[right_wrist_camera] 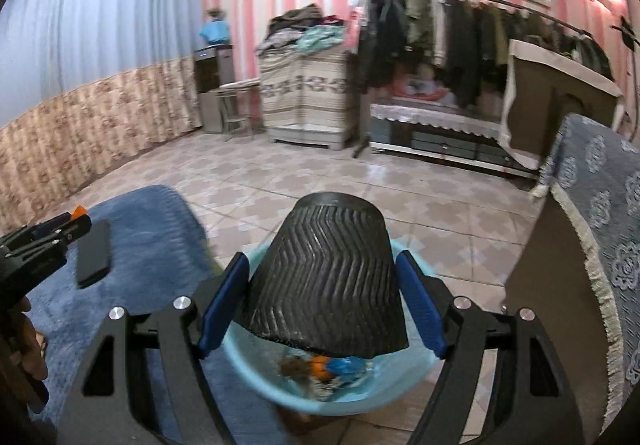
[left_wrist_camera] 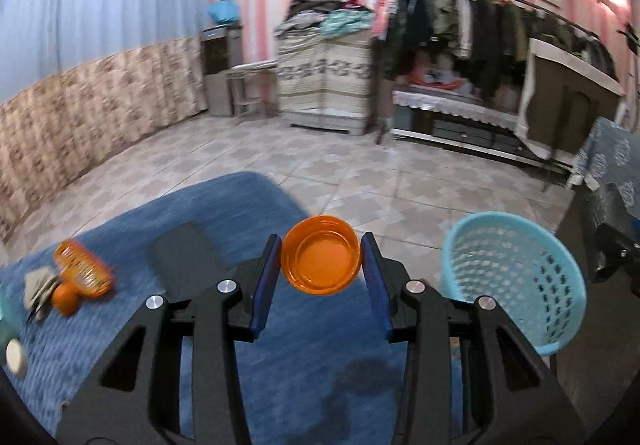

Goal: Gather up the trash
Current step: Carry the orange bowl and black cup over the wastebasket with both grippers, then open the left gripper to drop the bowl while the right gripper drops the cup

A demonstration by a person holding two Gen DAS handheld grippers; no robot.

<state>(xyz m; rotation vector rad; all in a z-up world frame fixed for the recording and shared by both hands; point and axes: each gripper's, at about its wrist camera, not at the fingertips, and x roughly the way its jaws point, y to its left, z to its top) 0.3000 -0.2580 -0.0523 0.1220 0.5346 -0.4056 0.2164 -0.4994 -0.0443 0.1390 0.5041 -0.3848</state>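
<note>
My left gripper (left_wrist_camera: 321,277) is clamped on an orange bowl (left_wrist_camera: 320,254) at frame centre, above the blue rug (left_wrist_camera: 100,345). My right gripper (right_wrist_camera: 322,299) grasps an upturned black ribbed cup (right_wrist_camera: 326,281) over the light blue basket (right_wrist_camera: 360,397), where blurred scraps, perhaps peel, lie at lower centre.

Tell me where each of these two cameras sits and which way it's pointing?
Left wrist view: sits on the left tool, looking forward and down along its blue pads, which grip an orange bowl over a blue rug; a light blue basket stands to the right.
Right wrist view: sits on the right tool, which grips an upside-down black ribbed container over the basket; the left tool and part of a hand show at the left edge.
Shared: rug, basket, black flat object, pink striped wall, clothes rail.
</note>
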